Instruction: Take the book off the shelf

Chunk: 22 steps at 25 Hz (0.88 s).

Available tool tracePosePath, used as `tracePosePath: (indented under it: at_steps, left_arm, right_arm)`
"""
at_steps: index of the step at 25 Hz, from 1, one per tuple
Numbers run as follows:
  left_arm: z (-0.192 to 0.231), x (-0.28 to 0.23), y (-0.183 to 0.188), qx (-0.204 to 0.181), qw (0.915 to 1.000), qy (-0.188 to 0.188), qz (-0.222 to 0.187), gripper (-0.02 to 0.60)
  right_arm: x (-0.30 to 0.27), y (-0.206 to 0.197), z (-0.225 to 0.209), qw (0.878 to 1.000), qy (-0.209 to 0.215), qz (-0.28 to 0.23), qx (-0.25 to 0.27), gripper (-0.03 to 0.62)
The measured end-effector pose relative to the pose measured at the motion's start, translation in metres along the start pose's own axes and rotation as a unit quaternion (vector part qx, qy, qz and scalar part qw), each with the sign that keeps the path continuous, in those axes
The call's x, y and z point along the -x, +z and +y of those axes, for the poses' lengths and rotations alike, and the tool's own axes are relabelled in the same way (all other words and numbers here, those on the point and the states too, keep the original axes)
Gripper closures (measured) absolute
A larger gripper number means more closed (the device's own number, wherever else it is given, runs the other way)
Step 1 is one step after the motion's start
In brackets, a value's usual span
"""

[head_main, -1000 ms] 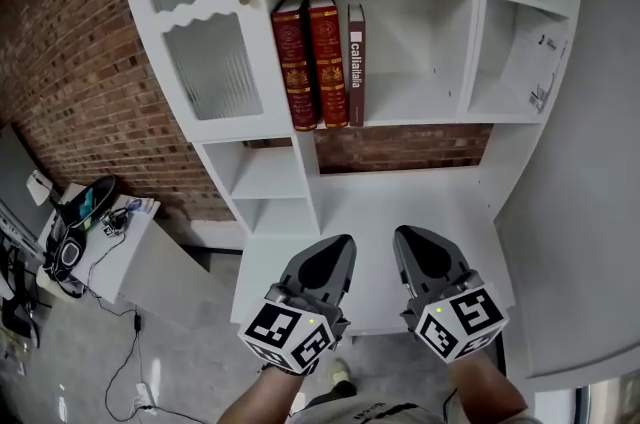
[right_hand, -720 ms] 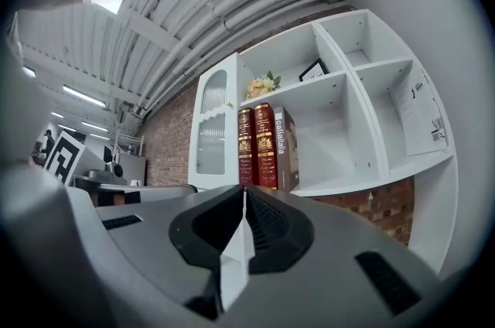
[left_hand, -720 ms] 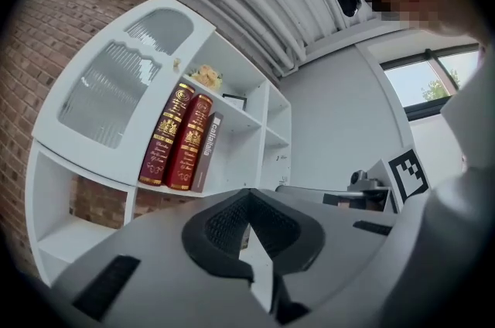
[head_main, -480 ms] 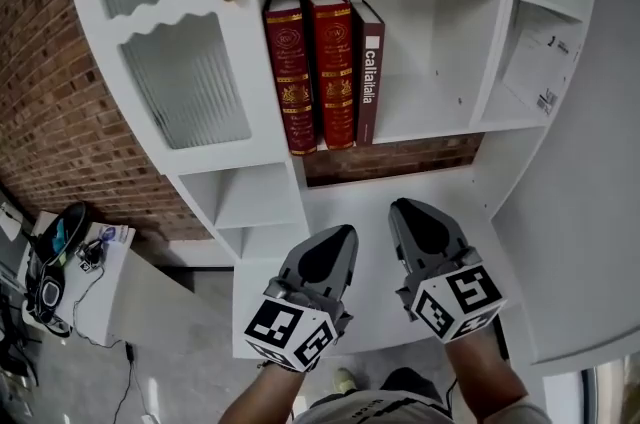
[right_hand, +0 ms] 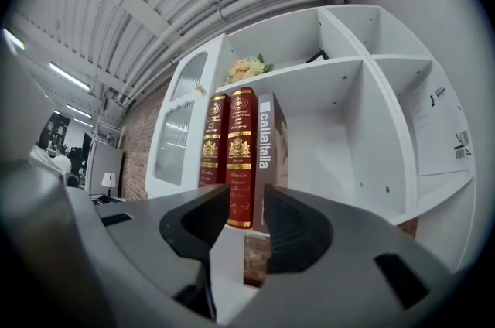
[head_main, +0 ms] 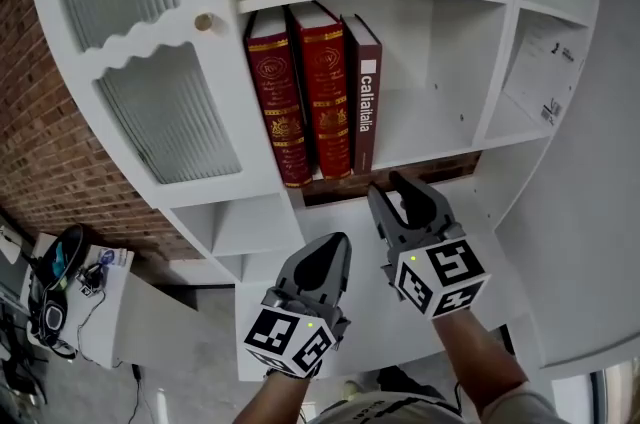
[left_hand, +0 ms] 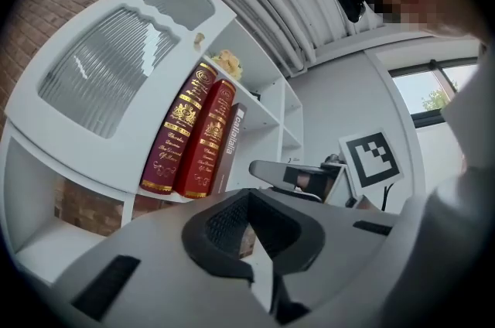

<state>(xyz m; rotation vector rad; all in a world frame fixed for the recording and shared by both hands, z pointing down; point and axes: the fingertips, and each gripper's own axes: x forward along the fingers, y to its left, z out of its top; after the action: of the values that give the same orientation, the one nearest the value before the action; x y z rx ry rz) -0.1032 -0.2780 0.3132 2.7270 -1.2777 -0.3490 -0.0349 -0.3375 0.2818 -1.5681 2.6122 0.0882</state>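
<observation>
On white shelf (head_main: 425, 144), gilt-embossed hardback books (head_main: 326, 92).

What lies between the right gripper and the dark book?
Nothing: the right gripper view shows a bare stretch. The right gripper, jaws opening and empty, has not reached the dark book.

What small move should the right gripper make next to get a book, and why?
Probably advance the right gripper up and forward to the maroon book at the row's right end. The gripper's jaws are opening with nothing between them yet, it is short of the shelf, and only that book has free space beside it.
</observation>
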Motion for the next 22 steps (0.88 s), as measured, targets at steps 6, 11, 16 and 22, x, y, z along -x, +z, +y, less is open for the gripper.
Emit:
tracePosePath:
  at_steps: [6, 11, 16, 22]
  left_arm:
    - [0.014, -0.015, 0.009, -0.008, 0.9997, 0.023, -0.004, 0.571]
    - [0.024, -0.025, 0.01, -0.009, 0.9993, 0.037, -0.005, 0.571]
    - [0.032, -0.033, 0.01, -0.008, 0.9989, 0.046, -0.006, 0.571]
    - [0.034, -0.041, 0.006, -0.003, 0.9988, 0.048, -0.009, 0.571]
  right_arm:
    - [-0.044, 0.011, -0.025, 1.0, -0.014, -0.015, -0.005, 0.429]
    - [-0.07, 0.014, -0.029, 1.0, -0.006, -0.023, -0.01, 0.395]
    - [-0.084, 0.006, -0.03, 1.0, 0.005, -0.011, 0.002, 0.393]
    - [-0.082, 0.007, -0.039, 0.999, -0.001, -0.007, 0.041, 0.393]
